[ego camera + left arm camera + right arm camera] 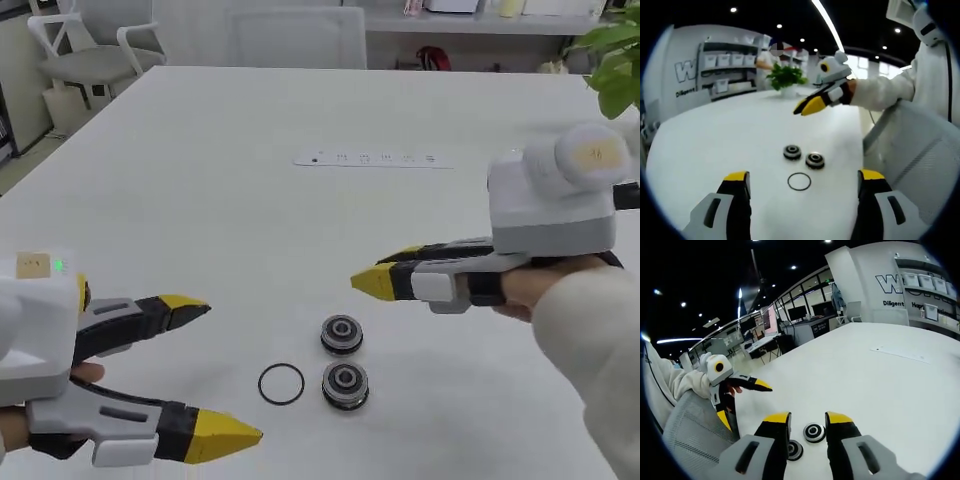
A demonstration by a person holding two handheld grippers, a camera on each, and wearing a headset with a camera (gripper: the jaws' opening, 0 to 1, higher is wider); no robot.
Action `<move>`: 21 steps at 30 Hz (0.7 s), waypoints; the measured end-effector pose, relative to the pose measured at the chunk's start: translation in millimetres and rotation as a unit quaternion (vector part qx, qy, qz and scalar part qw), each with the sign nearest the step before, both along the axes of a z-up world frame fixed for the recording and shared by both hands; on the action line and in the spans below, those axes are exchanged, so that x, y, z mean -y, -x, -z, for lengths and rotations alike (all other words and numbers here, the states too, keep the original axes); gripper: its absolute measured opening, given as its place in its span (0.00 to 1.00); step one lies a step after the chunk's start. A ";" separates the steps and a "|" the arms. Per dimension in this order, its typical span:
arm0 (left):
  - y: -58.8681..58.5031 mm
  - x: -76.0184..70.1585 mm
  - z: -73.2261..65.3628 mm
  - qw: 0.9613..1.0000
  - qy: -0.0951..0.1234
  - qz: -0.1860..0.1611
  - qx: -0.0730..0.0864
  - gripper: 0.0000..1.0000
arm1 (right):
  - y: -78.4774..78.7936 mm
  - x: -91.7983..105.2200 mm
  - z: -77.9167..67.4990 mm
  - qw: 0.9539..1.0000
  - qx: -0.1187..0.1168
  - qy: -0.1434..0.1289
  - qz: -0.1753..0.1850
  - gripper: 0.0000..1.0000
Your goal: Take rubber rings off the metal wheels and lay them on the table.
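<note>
The left gripper (230,370) fingers gape wide; the right gripper (808,419) fingers sit narrowly parted. Unsteadied, a tugged metal wheel (345,384) may skid across the counter (200,180).

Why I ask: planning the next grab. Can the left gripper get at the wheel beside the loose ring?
Probably yes: the left gripper is open, and only the loose ring lies between it and that wheel.

left gripper (225,370) and right gripper (365,283): each has a pale grey-white body and black jaws with grey inset panels and yellow wedge tips. behind the right gripper, a white long sleeve (590,330) covers the arm to the wrist. further behind the right gripper, a thin dark cord (948,80) runs down the white garment (935,90).
</note>
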State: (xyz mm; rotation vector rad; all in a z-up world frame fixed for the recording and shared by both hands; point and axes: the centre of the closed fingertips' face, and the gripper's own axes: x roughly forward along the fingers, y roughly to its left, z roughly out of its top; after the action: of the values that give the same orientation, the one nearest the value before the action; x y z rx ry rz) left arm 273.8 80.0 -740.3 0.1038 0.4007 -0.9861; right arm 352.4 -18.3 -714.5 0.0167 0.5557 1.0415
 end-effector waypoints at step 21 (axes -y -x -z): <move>-16.3 3.5 -63.4 0.998 -0.007 0.026 0.052 0.91 | -2.3 15.7 -7.2 1.000 0.006 -0.012 0.002 0.25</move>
State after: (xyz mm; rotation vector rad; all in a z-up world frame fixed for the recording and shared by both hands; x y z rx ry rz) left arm 290.1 76.5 -677.0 0.1788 0.3106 -1.0248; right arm 354.7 -34.0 -707.3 0.0326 0.5317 1.0440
